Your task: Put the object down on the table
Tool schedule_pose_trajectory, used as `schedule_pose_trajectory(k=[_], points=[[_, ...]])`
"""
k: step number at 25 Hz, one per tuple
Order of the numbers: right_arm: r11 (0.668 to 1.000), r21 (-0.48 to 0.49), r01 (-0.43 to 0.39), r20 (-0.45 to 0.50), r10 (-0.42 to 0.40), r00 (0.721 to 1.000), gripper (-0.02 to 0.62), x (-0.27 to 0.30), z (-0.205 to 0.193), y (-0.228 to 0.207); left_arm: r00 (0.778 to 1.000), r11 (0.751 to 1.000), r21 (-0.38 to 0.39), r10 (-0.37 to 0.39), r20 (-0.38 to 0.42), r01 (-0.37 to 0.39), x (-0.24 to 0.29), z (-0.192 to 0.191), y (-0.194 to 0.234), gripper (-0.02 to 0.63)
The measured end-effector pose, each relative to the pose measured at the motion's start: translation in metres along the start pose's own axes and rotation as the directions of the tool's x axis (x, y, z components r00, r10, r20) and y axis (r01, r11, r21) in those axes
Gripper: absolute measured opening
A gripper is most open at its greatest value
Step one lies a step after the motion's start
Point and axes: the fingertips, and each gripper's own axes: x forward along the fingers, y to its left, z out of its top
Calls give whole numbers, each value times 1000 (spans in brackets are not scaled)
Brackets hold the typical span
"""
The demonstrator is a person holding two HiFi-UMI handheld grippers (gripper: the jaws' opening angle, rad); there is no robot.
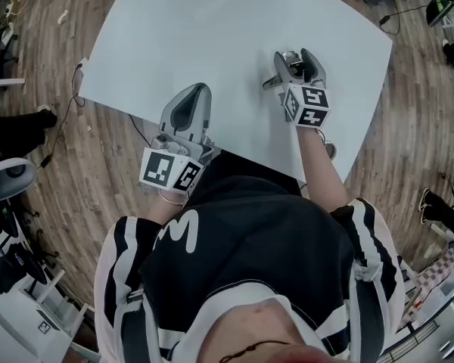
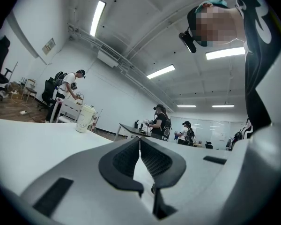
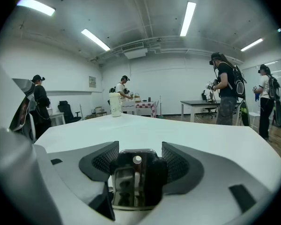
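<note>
Object sits clamped between the right tongs.

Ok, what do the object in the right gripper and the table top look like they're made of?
Object: likely polished metal, since it shows mirror-like reflections, with a black, perhaps plastic part. Table top: smooth matte white, possibly laminate or painted board; it shows only soft, even glare.

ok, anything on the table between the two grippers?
Nothing. Head view shows only bare white table between the left gripper and the right gripper, which holds a metal object.
</note>
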Motion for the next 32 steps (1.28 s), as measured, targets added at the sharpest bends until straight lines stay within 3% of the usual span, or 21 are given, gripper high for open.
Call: schedule_pose_trajectory(k=[32], points=[[998,-52,18,-133,-25,991,301,13,-14,-6,999,998,38,-47,27,46,0,16,-15,11]])
